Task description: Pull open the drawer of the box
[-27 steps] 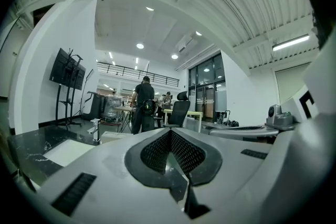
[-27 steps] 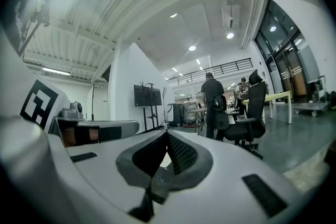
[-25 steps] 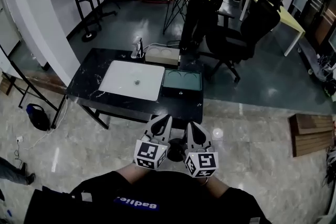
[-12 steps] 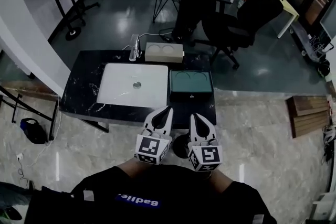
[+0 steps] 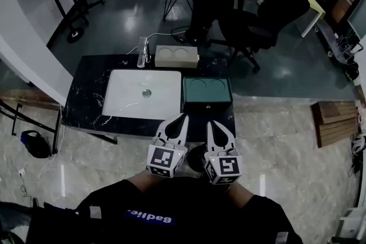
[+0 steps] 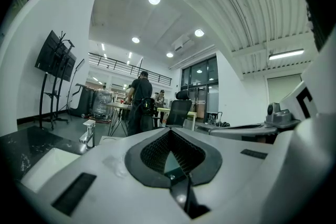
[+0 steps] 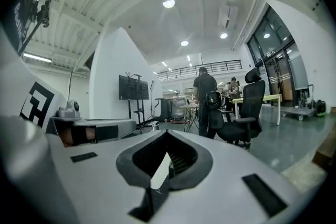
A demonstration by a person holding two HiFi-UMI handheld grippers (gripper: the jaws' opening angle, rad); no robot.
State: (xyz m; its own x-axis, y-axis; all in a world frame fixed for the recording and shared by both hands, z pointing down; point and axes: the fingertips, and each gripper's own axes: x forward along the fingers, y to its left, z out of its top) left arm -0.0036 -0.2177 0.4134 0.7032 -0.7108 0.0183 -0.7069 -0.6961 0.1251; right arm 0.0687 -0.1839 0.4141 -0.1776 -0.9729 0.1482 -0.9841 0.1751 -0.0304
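Grippers held side by side near the body, pointing to 12 o'clock: left gripper (image 5: 180,121) has jaws pressed together, empty; right gripper (image 5: 210,124) likewise. Green box (image 5: 207,89) sits on the dark table (image 5: 86,101) at 12 o'clock, apart from both.

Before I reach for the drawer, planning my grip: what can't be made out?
- Drawer knob on the green box: head view, too small to tell its shape.
- Green box, left gripper view: the left gripper itself hides all but a sliver.
- Table near edge: head view, partly behind left gripper and right gripper.
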